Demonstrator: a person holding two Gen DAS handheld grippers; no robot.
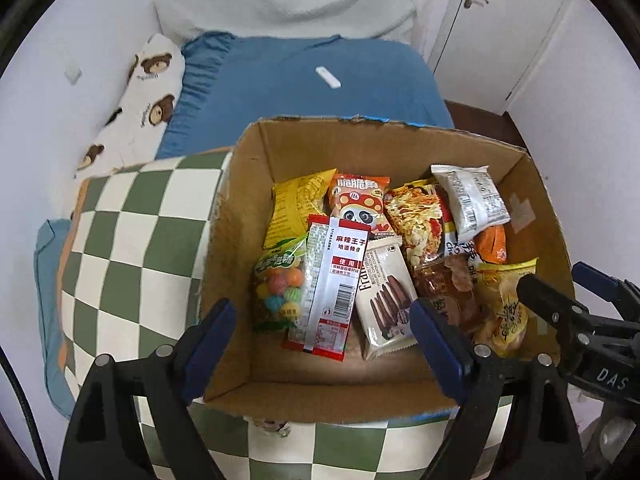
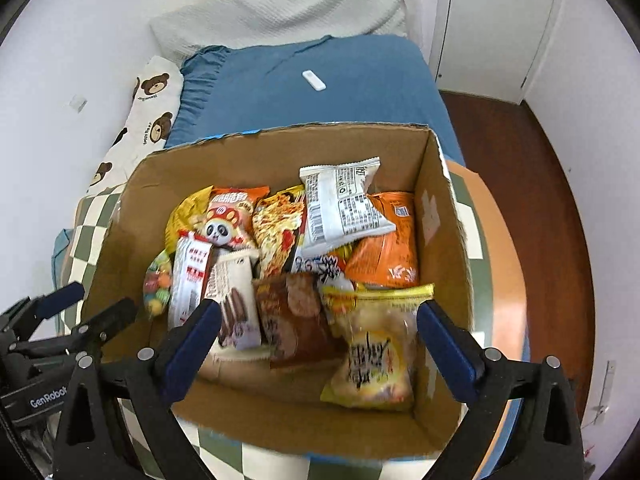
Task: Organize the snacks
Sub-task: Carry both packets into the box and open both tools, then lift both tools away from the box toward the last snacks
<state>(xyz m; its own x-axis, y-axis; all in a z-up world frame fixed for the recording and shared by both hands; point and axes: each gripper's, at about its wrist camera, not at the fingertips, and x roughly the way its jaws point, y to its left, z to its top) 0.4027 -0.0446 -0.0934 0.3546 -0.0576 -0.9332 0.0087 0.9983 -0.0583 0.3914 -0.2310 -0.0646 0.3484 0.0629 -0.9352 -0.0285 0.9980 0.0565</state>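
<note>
We see a bed with a blue sheet (image 1: 304, 80) against white walls (image 1: 80, 20), a bear-print pillow (image 1: 136, 100), a checkered cushion (image 1: 132, 248), a white door (image 2: 496, 24) and dark wooden floor (image 2: 552, 184).

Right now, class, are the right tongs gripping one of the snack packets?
No: the right tongs stand open above the cardboard box, with no packet pressed between their pads.

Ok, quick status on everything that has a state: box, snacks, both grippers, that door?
Cardboard box: open-topped, on the checkered cushion.
Snack packets: piled loose inside, sealed.
Left gripper: open, empty, above the box.
Right gripper: open, empty, above the box.
Door: closed.
</note>
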